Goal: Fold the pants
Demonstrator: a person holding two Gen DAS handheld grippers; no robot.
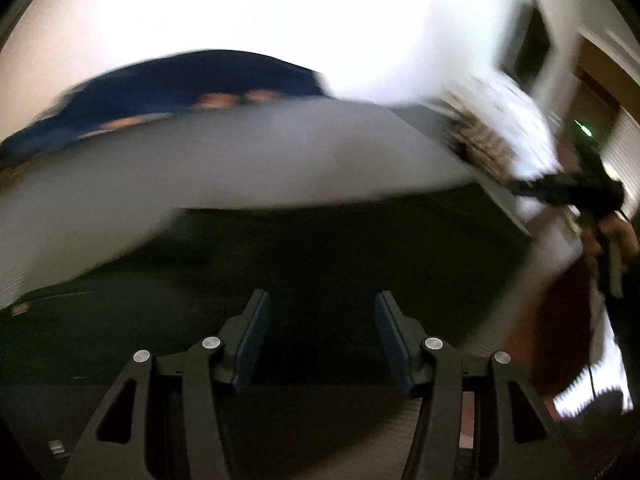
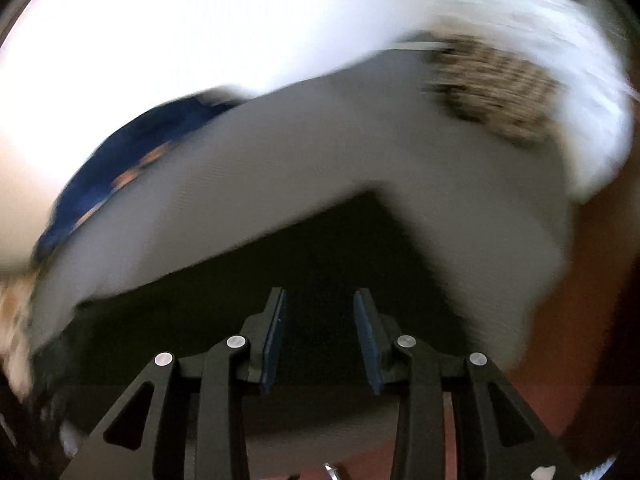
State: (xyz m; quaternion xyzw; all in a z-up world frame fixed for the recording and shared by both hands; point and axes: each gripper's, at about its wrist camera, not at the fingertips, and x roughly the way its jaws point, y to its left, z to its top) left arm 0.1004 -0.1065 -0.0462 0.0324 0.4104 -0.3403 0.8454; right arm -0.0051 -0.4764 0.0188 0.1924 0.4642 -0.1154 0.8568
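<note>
Both tongs gape with nothing between them: left gripper (image 1: 322,336) wide, right gripper (image 2: 320,332) narrower. Dark pants (image 1: 320,256) (image 2: 320,248) fill each frame's lower centre on the grey tabletop (image 1: 248,160) (image 2: 304,152). Blur hides any writing.

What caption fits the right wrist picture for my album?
Blurry view: open right gripper above dark green pants on a grey table, nothing held.
</note>
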